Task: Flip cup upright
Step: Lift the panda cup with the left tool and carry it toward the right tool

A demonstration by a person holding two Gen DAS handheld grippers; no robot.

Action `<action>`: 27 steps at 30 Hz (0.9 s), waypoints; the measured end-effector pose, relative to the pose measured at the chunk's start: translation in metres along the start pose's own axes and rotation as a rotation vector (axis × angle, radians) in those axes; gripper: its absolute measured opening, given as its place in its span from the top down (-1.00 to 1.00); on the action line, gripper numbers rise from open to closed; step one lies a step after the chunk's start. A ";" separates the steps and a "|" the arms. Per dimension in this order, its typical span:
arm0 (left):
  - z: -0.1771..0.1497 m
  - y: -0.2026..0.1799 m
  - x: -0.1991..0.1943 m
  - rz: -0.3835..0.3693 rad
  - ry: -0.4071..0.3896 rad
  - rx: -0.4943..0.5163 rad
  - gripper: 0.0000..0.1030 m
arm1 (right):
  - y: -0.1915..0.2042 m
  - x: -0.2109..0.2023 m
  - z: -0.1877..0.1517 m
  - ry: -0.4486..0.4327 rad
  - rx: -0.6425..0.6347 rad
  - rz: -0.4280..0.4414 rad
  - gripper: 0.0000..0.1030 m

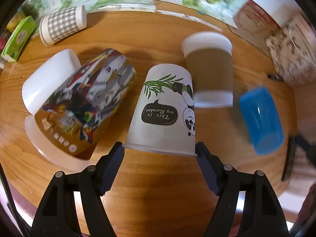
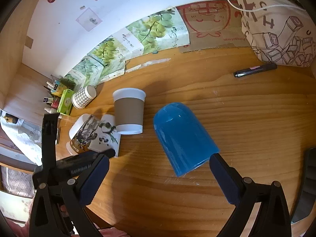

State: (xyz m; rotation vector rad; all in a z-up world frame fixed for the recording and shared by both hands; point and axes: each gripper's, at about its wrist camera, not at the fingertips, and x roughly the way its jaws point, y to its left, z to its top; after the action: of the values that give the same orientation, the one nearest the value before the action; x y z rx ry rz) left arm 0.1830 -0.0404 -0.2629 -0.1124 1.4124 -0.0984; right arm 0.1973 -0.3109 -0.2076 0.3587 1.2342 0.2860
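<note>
A white panda paper cup stands upside down on the wooden table. My left gripper has a fingertip touching each side of its rim. The same cup shows in the right wrist view. A blue plastic cup stands upside down, tilted, in front of my right gripper. That gripper is open; its right finger touches the cup's rim, its left finger is well apart. The blue cup also shows in the left wrist view.
A brown-sleeved cup stands upside down behind the panda cup. A printed cup and a white cup lie at left. A checked cup lies at the back. A marker, a bag and boxes line the wall.
</note>
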 end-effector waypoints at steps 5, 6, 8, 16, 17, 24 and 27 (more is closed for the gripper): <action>-0.031 0.000 -0.009 -0.027 -0.007 0.153 -0.49 | 0.007 -0.005 -0.006 -0.012 -0.031 -0.009 -0.97; -0.039 0.001 -0.011 -0.041 -0.014 0.187 -0.49 | 0.010 -0.006 -0.008 -0.014 -0.042 -0.011 -0.97; -0.053 0.005 -0.015 -0.063 -0.017 0.253 -0.49 | 0.013 -0.006 -0.010 -0.016 -0.067 -0.017 -0.97; -0.078 0.022 -0.031 -0.098 0.014 0.485 -0.49 | 0.037 -0.004 -0.032 -0.019 -0.267 -0.041 -0.97; -0.082 0.024 -0.033 -0.106 0.019 0.518 -0.49 | 0.041 -0.004 -0.035 -0.021 -0.297 -0.043 -0.97; -0.103 0.037 -0.051 -0.181 0.053 0.809 -0.49 | 0.066 -0.005 -0.065 -0.023 -0.499 -0.036 -0.95; -0.105 0.040 -0.052 -0.208 0.091 0.923 -0.49 | 0.075 -0.002 -0.078 0.006 -0.558 -0.023 -0.95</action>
State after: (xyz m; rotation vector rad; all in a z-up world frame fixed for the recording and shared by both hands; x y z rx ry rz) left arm 0.0714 0.0047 -0.2337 0.5153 1.3198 -0.9183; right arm 0.1213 -0.2348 -0.1972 -0.1383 1.1101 0.5935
